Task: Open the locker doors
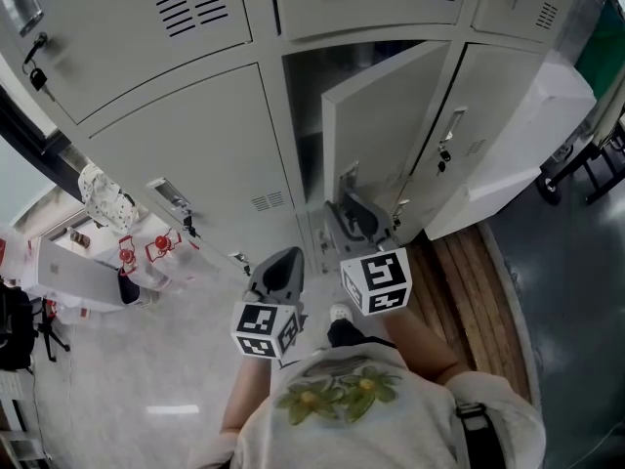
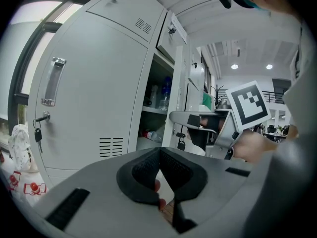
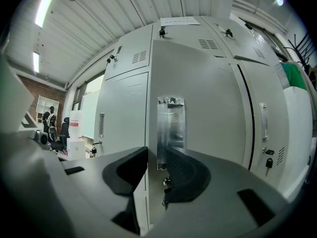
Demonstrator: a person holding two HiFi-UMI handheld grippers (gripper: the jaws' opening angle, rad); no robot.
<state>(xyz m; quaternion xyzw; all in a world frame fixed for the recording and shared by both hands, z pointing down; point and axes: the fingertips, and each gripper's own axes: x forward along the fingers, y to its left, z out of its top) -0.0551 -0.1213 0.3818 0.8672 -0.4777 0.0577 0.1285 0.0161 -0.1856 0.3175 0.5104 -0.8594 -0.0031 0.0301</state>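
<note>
Presently, right gripper (image 3: 156, 155): jaws clamped across the free edge of the middle locker door (image 3: 208, 108), at its metal handle (image 3: 171, 128). The door is ajar, standing part-way out from the bank.

Left gripper (image 2: 159, 155): jaws pressed together, empty, beside the other.

Risk: purchase on a thin edge is narrow, and the jaws seem likely to slip off as the door swings through its arc.

Risk: swung wide, the door would strike the right-hand neighbour door (image 1: 488, 115) and its hanging key (image 3: 269, 161).

Surroundings:
- closed left door (image 2: 89, 98), unopened, with pull bar (image 2: 52, 81) and key (image 2: 38, 133)
- bottles (image 2: 163, 90) on the shelf inside
- white cabinet (image 1: 532, 145) near at right, crowding the swing
</note>
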